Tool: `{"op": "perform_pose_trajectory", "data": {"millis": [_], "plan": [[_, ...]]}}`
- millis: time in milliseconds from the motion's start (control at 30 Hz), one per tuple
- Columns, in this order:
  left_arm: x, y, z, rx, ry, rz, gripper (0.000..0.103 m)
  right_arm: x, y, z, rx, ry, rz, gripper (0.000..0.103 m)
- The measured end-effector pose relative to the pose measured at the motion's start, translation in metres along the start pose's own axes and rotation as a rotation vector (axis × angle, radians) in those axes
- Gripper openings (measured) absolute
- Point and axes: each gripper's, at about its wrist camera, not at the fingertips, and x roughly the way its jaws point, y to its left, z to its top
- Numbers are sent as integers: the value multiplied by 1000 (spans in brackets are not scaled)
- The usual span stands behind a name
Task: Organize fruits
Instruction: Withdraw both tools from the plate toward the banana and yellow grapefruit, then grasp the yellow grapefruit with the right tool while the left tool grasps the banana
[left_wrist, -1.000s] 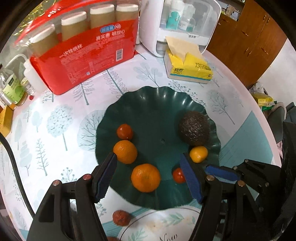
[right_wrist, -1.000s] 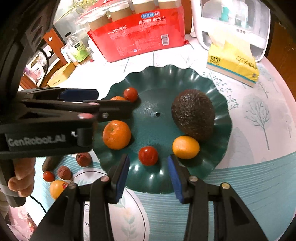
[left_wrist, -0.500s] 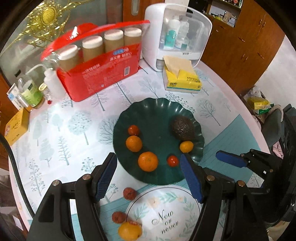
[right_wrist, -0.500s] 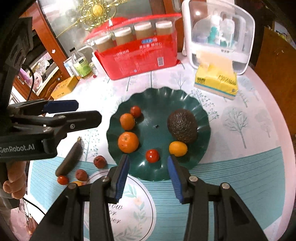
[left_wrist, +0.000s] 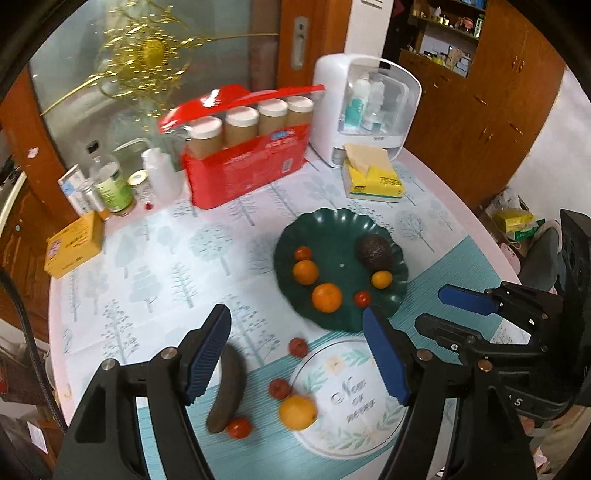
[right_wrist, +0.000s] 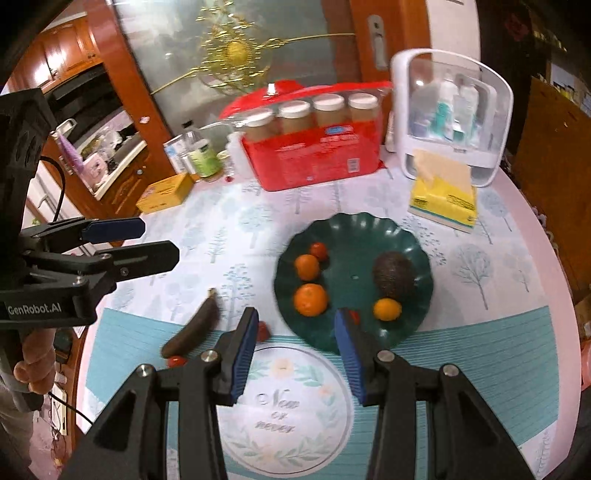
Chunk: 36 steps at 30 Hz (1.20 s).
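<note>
Green scalloped plate (left_wrist: 391, 236) holds six fruits: two oranges (left_wrist: 326, 297), two small tomatoes (left_wrist: 303, 253), one small yellow citrus (left_wrist: 381, 279), one dark rough avocado (left_wrist: 373, 251). Off the plate, on the striped teal mat (left_wrist: 266, 435) near the table's front edge: one dark banana (left_wrist: 227, 391), one orange (left_wrist: 297, 412), one tomato (left_wrist: 239, 428), two dull reddish-brown small fruits (left_wrist: 297, 347). Plate sits mid-table, right of centre, fruits spread around its rim with the middle bare. Left gripper (left_wrist: 295, 354) has its blue pads set wide apart and nothing between them, hanging above the loose fruit; banana lies just beside its left pad in view. Right gripper (right_wrist: 293, 350) is also spread wide and carries nothing, above the round printed mat (right_wrist: 284, 406) near the plate's front edge. Open tablecloth (left_wrist: 155, 266) left of the plate. Back edge crowded: red pack of four cups (left_wrist: 247, 162), white cabinet (left_wrist: 365, 110), yellow tissue pack (left_wrist: 373, 177), bottles (left_wrist: 110, 184), yellow box (left_wrist: 74, 243).
</note>
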Motion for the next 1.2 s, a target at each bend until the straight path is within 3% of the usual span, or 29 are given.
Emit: {"op": "perform_pose_trajectory", "data": {"millis": [200, 367, 700, 1000, 1200], "plan": [[-16, 26, -36, 3, -19, 55, 73, 10, 31, -12, -19, 22, 36, 51], [-3, 48, -66, 0, 12, 94, 73, 29, 53, -28, -38, 54, 47, 54], [56, 81, -103, -25, 106, 110, 73, 81, 77, -62, -55, 124, 18, 60], [124, 97, -121, -48, 223, 70, 73, 124, 92, -93, -74, 183, 9, 60], [153, 100, -128, -50, 260, 55, 73, 149, 97, -108, -67, 223, 11, 63]]}}
